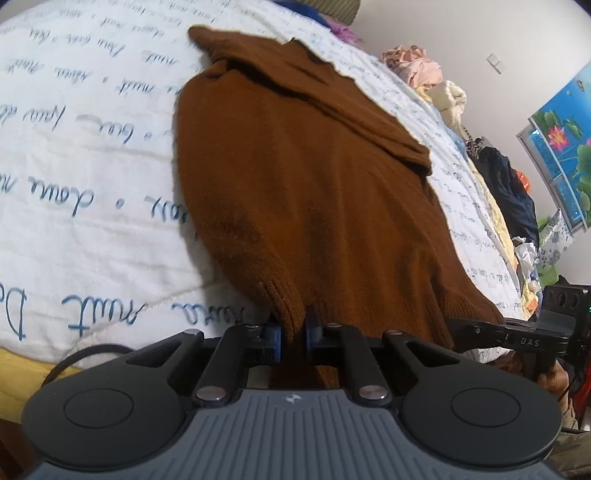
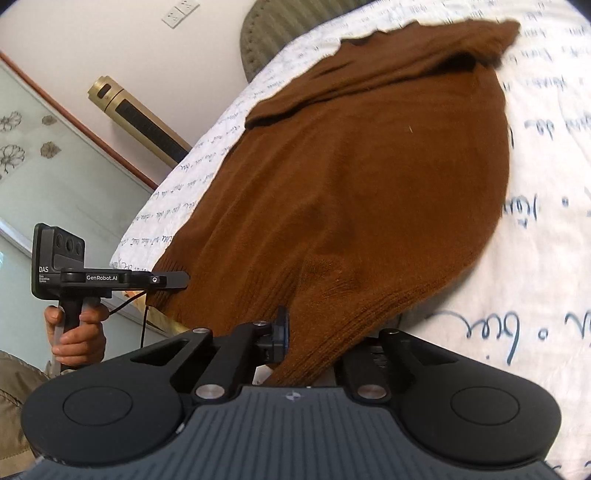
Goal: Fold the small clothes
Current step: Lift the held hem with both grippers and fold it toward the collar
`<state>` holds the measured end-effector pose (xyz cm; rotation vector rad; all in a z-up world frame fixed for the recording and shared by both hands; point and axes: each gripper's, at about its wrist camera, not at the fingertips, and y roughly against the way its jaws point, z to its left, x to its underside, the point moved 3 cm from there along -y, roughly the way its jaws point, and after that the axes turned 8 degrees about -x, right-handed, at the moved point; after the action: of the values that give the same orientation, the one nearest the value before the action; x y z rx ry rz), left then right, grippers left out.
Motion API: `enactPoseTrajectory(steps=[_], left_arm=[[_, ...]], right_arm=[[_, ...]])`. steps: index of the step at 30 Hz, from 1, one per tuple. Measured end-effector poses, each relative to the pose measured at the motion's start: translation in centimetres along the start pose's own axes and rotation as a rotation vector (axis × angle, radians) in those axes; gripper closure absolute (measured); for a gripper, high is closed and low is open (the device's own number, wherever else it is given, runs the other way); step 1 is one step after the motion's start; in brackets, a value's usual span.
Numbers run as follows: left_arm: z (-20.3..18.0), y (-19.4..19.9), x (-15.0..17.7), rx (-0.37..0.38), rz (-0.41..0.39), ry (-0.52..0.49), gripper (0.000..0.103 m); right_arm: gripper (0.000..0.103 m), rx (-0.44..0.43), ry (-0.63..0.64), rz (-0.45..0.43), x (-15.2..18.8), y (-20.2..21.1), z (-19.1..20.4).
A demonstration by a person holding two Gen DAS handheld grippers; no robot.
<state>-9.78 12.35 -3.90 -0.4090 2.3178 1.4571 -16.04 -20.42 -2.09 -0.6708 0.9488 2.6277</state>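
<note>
A brown knitted sweater (image 1: 306, 177) lies flat on the white quilt, its sleeves folded across the chest at the far end. My left gripper (image 1: 293, 330) is shut on the ribbed hem at the near left corner, with knit pinched between the blue pads. My right gripper (image 2: 308, 341) is shut on the sweater (image 2: 362, 177) at the hem's other corner; its right finger is hidden under the cloth. Each gripper shows in the other's view: the right gripper (image 1: 456, 325) at the hem's right end, the left gripper (image 2: 181, 281) held by a hand (image 2: 79, 334).
The quilt (image 1: 74, 206) with blue script covers the bed. Piles of loose clothes (image 1: 424, 66) line the bed's far right side. A green padded headboard (image 2: 273, 33) stands behind the bed, and a gold tower unit (image 2: 136, 118) stands by the wall.
</note>
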Motion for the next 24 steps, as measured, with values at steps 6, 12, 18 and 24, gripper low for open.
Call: enactPoseTrajectory(steps=[6, 12, 18, 24], left_arm=[[-2.6, 2.4, -1.7, -0.013, -0.131, -0.084, 0.094], [-4.8, 4.7, -3.8, -0.068, -0.266, -0.154, 0.094], [-6.1, 5.0, -6.1, -0.136, -0.317, -0.181, 0.094], [-6.9, 5.2, -8.2, -0.198, -0.367, -0.173, 0.094]], right_arm=[[0.092, 0.007, 0.052, -0.069, -2.0, 1.1, 1.1], [0.092, 0.006, 0.106, -0.142, -4.8, 2.2, 2.0], [0.092, 0.033, 0.148, -0.213, -7.9, 2.3, 2.7], [0.092, 0.054, 0.171, -0.268, -10.5, 1.9, 2.9]])
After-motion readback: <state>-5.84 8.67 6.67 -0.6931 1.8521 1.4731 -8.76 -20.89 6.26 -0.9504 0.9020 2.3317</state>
